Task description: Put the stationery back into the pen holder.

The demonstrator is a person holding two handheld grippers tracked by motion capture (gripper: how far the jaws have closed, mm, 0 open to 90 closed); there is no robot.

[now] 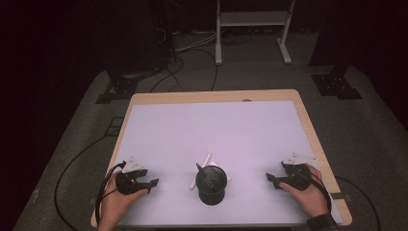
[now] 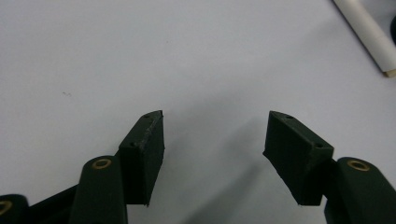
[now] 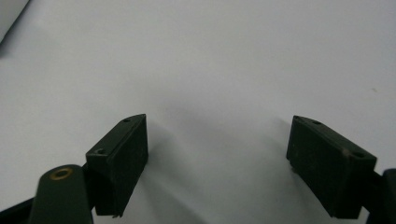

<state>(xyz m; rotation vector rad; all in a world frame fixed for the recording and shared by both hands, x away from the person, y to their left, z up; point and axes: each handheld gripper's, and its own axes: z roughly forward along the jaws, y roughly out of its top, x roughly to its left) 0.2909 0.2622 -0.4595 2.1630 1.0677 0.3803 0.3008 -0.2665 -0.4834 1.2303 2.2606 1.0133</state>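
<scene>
A black round container (image 1: 210, 184) stands near the front middle of the white mat (image 1: 216, 125), with a dark thin piece sticking up at its rim. White sticks (image 1: 207, 160) lie on the mat just behind and to the left of it. One white stick (image 2: 369, 37) crosses the top right corner of the left gripper view. My left gripper (image 1: 150, 177) rests on the mat left of the container, held by a hand. Its jaws (image 2: 215, 116) are open over bare mat. My right gripper (image 1: 271, 180) lies to the container's right, open (image 3: 218, 119), with nothing between its pads.
The mat covers a wooden table whose rim (image 1: 308, 120) shows at the back and right. Beyond the table lie floor cables (image 1: 173, 72) and a white metal stand (image 1: 252, 29). A pale grey edge (image 3: 9, 18) shows at the top left of the right gripper view.
</scene>
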